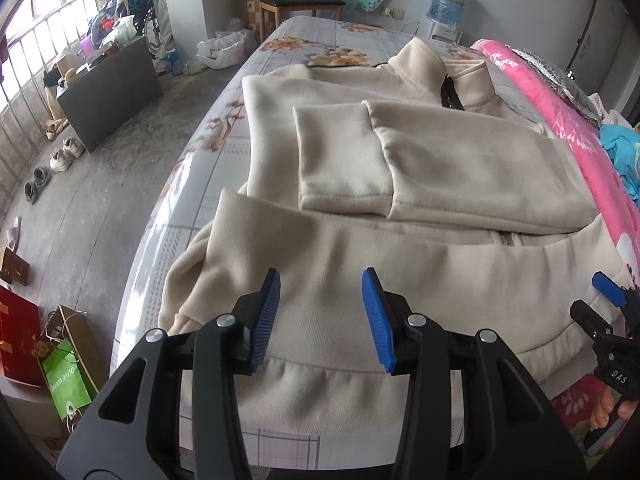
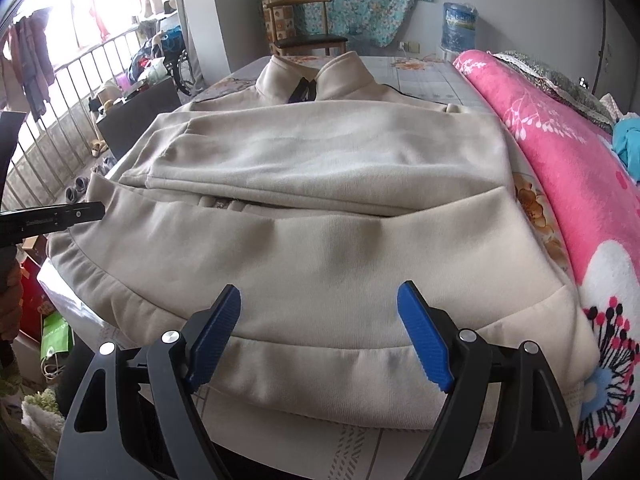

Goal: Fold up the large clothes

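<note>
Cream fleece fills most of both views: the jacket (image 1: 400, 168) lies flat on the bed (image 1: 224, 128), sleeves already crossed over the chest, hem nearest us at the bottom of the frame. We judge the risk is in the lift: if we pinch only the top layer of the hem (image 2: 320, 360), the thick fabric could sag and the sleeves slide askew. Our left claw (image 1: 320, 316) hangs half parted above the hem, grasping nothing; our right claw (image 2: 320, 336) is spread wide, also empty.
</note>
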The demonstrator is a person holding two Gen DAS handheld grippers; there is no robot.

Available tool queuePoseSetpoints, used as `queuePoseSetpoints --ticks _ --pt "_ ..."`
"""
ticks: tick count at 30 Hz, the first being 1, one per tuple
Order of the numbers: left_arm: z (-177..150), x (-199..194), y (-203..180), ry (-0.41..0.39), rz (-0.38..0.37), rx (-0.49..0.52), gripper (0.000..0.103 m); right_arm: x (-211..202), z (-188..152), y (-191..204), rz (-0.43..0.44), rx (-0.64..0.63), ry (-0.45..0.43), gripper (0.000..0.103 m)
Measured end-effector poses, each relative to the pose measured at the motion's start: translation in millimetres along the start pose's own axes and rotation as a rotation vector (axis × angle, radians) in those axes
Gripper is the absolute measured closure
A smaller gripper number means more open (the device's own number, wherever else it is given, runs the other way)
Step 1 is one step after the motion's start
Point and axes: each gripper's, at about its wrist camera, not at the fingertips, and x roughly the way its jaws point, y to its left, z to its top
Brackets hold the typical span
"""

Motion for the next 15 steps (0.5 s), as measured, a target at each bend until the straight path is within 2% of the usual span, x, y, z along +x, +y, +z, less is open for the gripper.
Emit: queuePoseSetpoints --ticks 9,15 --pt "38 -16 -8 -0.072 0.015 0.042 0.049 -4 34 9 0.003 -0.020 -0.054 0.013" --pt "58 3 -14 -0.049 0.048 0.041 0.044 11 53 8 -0.015 -0.021 -0.040 0.011"
